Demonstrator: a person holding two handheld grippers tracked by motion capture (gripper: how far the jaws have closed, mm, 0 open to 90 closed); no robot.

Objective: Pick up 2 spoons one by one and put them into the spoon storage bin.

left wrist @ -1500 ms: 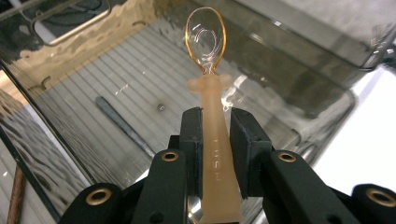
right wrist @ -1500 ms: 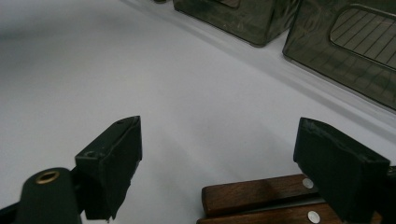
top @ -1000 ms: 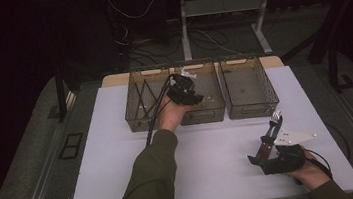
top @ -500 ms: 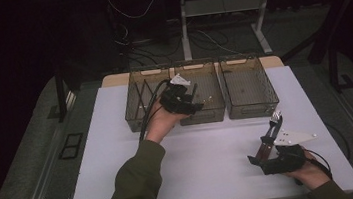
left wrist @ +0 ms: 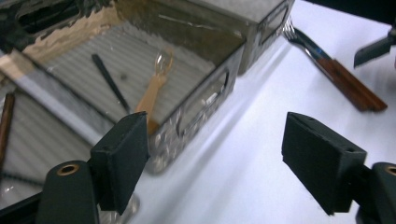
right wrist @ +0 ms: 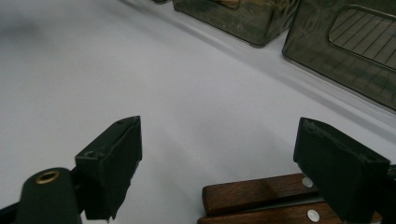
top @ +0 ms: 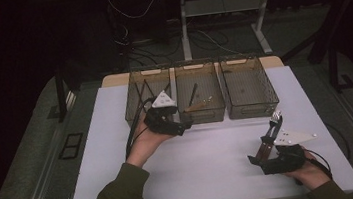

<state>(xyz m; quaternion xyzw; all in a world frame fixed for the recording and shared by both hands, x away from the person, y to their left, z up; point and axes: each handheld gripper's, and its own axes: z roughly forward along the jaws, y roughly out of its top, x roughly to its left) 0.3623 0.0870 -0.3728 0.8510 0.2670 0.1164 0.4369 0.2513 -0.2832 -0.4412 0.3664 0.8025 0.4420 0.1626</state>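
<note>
Two pieces of wooden-handled cutlery (top: pixel 270 134), one with fork tines, lie side by side at the front right of the white table. My right gripper (top: pixel 261 152) stands open at their handle ends; the riveted handles (right wrist: pixel 261 193) lie low between its jaws, untouched by the pads. My left gripper (top: pixel 183 126) hovers just in front of the middle bin (top: pixel 201 115). Its jaws have just been opening, and nothing is between them (left wrist: pixel 217 140). In that bin lie a tan-handled spoon (left wrist: pixel 152 93) and a black stick (left wrist: pixel 109 81). The cutlery (left wrist: pixel 345 81) is also visible in the left gripper view.
Three smoky transparent bins stand in a row at the back of the table: the left bin (top: pixel 137 104) holds thin dark sticks, and the right bin (top: pixel 251 111) has a small speck inside. The white table top (top: pixel 212 166) stretches between my hands.
My left gripper has drawn back out of the middle bin toward the person and to the left, and its jaws have widened. The right gripper and the cutlery have stayed put.
</note>
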